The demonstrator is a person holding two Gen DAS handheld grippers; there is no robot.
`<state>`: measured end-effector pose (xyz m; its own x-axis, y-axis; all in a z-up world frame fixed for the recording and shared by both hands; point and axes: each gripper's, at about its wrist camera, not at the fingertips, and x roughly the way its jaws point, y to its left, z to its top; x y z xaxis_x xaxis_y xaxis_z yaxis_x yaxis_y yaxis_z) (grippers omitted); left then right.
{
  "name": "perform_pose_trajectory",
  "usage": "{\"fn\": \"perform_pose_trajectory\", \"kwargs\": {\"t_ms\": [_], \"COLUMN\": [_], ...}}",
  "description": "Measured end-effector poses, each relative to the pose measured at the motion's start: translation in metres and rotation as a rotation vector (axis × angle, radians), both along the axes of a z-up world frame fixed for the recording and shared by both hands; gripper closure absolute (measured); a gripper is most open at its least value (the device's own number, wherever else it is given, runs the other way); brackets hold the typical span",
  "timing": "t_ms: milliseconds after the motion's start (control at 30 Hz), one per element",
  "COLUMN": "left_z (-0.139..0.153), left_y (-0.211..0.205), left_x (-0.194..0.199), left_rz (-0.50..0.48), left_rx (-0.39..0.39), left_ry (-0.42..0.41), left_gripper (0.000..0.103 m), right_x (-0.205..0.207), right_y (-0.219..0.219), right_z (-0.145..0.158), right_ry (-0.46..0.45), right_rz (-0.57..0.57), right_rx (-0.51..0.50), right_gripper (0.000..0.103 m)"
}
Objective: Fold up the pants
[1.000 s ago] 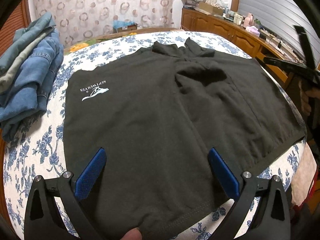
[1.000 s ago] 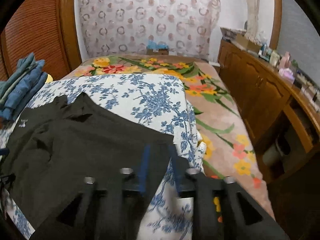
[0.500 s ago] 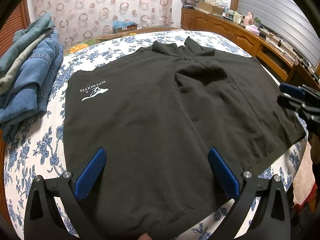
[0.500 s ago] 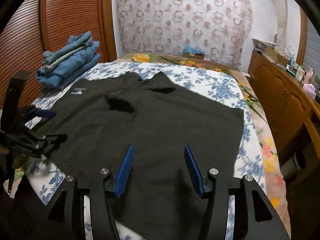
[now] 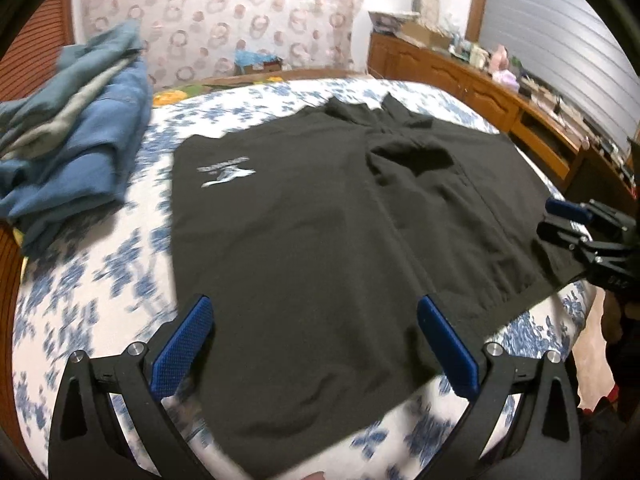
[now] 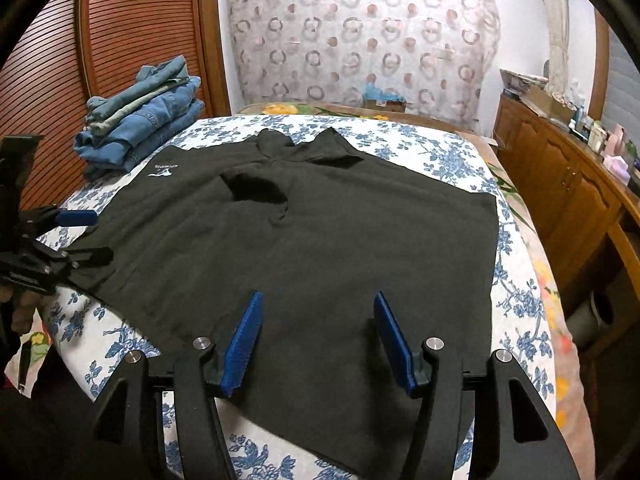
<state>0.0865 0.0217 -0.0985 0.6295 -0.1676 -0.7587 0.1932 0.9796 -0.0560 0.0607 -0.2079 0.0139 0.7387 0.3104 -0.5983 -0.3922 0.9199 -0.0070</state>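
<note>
Black pants [image 5: 320,220] lie spread flat on the bed, a white logo [image 5: 226,170] on their far left corner. My left gripper [image 5: 314,304] hovers open over their near hem, the fabric below its blue pads [image 5: 180,344] and not pinched. In the right wrist view the same pants [image 6: 320,232] fill the middle. My right gripper [image 6: 317,296] hangs over their near edge with its jaws opening and nothing pressed between them. Each gripper shows in the other's view: the right gripper [image 5: 560,220] at the pants' right edge, the left gripper [image 6: 80,236] at the left edge.
The bed has a blue floral sheet [image 6: 440,152]. A stack of folded jeans [image 6: 144,120] sits at its far left corner. A wooden cabinet [image 6: 560,184] with clutter on top runs along the right. A slatted wooden door [image 6: 120,32] stands behind the jeans.
My right gripper swung from the bed's right side round over the pants and its jaws widened. My left gripper shifted a little sideways, staying open.
</note>
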Motion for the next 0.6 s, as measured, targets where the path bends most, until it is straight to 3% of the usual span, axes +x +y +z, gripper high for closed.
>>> {"fn": "perform_pose_trajectory", "kwargs": {"t_ms": [267,333,433,600], "left_z": [0.004,0.002,-0.002,-0.009], "left_y": [0.039,0.047,0.051,0.048], "left_x": [-0.028,-0.034,-0.04,-0.049], "left_rz": [0.071,0.089,0.101,0.09], "left_rx": [-0.05,-0.055,-0.068,-0.042], "left_ry": [-0.029,-0.025,-0.018,-0.005], "left_gripper": [0.011,0.023,0.033,0.041], "right_x": [-0.006,-0.006,-0.007,-0.008], "right_y": [0.006,0.007,0.007,0.006], "right_z": [-0.001,-0.002,-0.002,-0.003], "right_ry": [0.0,0.003,0.005,0.006], "right_rz": [0.018,0.021,0.02,0.021], "right_rx": [0.009,0.011,0.012,0.017], "right_gripper": [0.043,0.043,0.043,0.043]}}
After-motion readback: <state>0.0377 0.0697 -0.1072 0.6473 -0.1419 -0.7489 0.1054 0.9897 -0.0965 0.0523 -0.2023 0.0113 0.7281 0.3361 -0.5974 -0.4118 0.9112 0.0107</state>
